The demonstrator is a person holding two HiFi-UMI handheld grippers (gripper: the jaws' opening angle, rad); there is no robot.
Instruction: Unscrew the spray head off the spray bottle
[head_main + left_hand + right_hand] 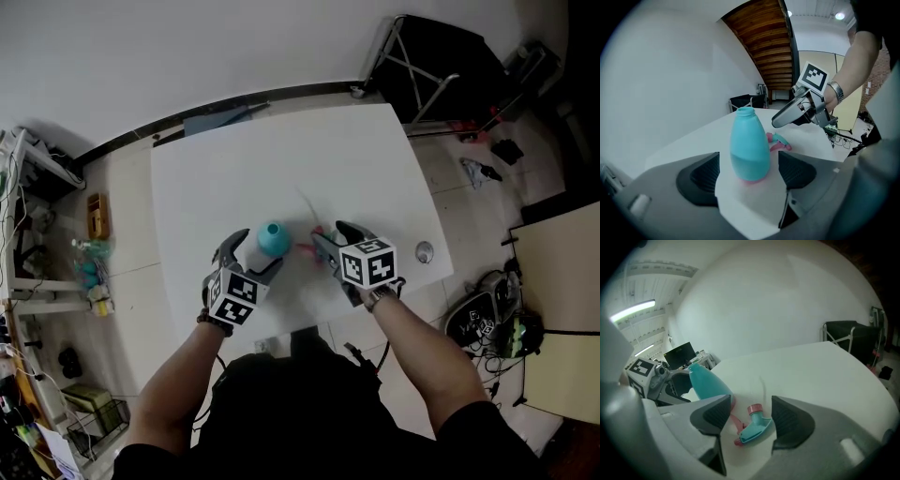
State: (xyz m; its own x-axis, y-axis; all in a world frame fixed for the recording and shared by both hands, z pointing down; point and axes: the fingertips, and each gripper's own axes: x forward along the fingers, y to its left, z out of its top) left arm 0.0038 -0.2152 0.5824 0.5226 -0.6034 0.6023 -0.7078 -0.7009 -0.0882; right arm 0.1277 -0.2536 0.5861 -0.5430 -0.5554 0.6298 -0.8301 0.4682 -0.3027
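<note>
A teal spray bottle stands upright on the white table, its neck bare. The teal and pink spray head lies on the table to the bottle's right, off the bottle. My left gripper is open; the bottle stands between its jaws with a gap on each side. My right gripper is open and hangs over the spray head without touching it.
A small round object lies near the table's right edge. A black folding stand is beyond the far right corner. Shelves and clutter line the left side. Cables and gear lie on the floor at right.
</note>
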